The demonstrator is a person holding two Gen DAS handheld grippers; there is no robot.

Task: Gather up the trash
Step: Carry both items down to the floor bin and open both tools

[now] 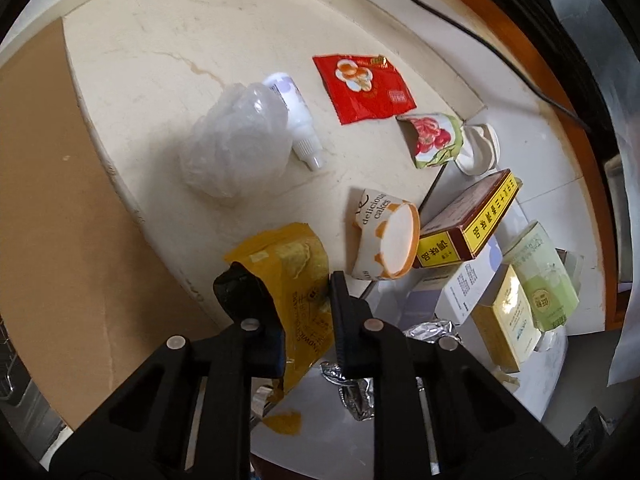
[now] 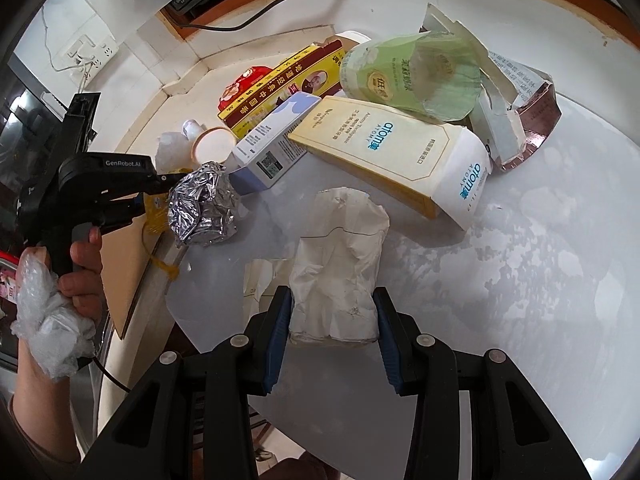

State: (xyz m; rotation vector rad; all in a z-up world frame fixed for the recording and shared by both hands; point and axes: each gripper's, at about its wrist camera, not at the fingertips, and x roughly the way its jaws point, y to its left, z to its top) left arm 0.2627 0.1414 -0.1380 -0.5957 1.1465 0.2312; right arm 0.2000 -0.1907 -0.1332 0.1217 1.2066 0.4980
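The left gripper (image 1: pixel 296 296) pinches the yellow wrapper (image 1: pixel 288 264) to lift it off the counter (image 1: pixel 168 60) (trash everywhere); the right gripper (image 2: pixel 332 320) squeezes a crumpled white paper bag (image 2: pixel 340 256)

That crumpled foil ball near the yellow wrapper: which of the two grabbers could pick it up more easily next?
Probably neither until one lets go. The left gripper is nearer the foil ball but shut on the yellow wrapper; the right gripper is shut on crumpled white paper.
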